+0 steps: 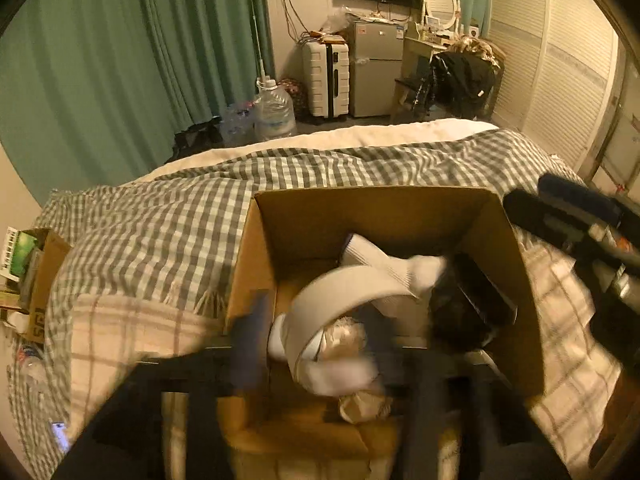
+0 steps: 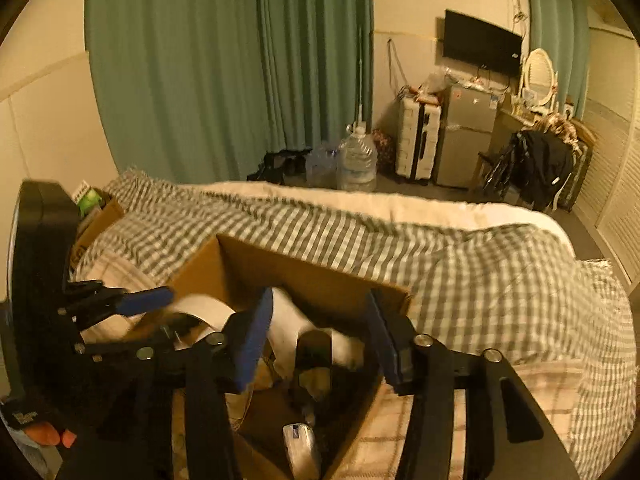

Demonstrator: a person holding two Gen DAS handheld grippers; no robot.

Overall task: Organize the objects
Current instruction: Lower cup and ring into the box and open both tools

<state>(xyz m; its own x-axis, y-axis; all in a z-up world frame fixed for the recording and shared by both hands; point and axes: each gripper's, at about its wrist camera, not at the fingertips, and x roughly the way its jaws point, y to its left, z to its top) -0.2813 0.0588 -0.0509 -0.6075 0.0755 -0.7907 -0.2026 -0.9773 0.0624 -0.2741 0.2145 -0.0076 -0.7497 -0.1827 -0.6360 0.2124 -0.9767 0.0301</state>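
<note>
An open cardboard box (image 1: 384,216) sits on the checked bedcover; it also shows in the right wrist view (image 2: 288,268). Inside lie white socks (image 1: 384,268), a wide white band (image 1: 328,304), a beige crumpled item (image 1: 348,336) and dark things at the right. My left gripper (image 1: 320,356) hovers over the box's near edge, blurred, jaws spread wide, with the band and socks between them. My right gripper (image 2: 320,336) is open over the same box, nothing in it; it also appears at the right in the left wrist view (image 1: 576,216). A small silver object (image 2: 300,448) lies at the box's near end.
A small cardboard box of items (image 1: 36,276) stands at the bed's left edge. Beyond the bed are water bottles (image 1: 274,110), a white suitcase (image 1: 326,80), a small fridge (image 1: 376,68), a chair with dark clothes (image 1: 460,76) and green curtains (image 1: 132,60).
</note>
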